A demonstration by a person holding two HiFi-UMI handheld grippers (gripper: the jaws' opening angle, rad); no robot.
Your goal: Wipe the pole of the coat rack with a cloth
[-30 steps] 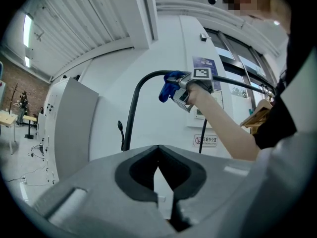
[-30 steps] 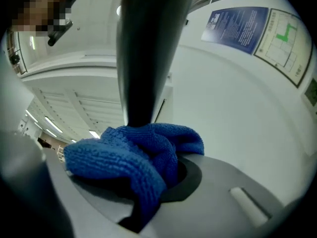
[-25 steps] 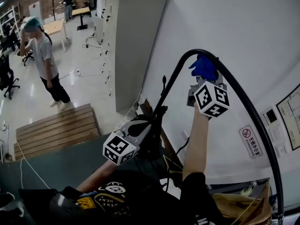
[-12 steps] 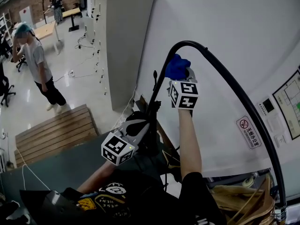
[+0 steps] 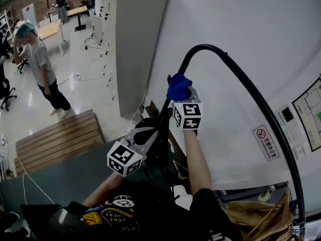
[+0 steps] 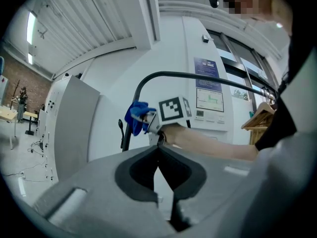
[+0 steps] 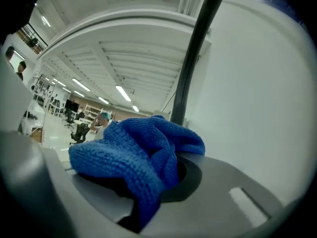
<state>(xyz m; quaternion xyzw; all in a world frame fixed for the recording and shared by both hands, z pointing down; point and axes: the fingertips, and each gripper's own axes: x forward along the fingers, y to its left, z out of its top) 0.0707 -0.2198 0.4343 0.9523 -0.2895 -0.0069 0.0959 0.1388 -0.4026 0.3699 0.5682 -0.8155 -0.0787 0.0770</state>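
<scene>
The coat rack's black pole [image 5: 241,79] rises from below me and bends in an arch to the right. My right gripper [image 5: 181,92] is shut on a blue cloth [image 5: 178,86], and the cloth presses against the pole's left, rising part. In the right gripper view the cloth [image 7: 143,152] bulges out between the jaws, with the pole [image 7: 195,53] just behind it. Lower down, my left gripper [image 5: 149,133] is beside the pole's lower part. Its jaws [image 6: 158,150] meet at the tips with nothing between them. The left gripper view also shows the cloth [image 6: 134,117] on the pole [image 6: 198,76].
A white wall with a sign [image 5: 266,140] and a panel [image 5: 307,118] stands right behind the rack. Wooden hangers [image 5: 256,217] hang at the pole's right foot. A tall grey cabinet [image 5: 138,49] stands to the left. A wooden pallet [image 5: 55,139] and a standing person [image 5: 42,69] are on the floor.
My right gripper has slid the blue cloth from near the top of the arch down along the pole's left side. The left gripper has barely moved.
</scene>
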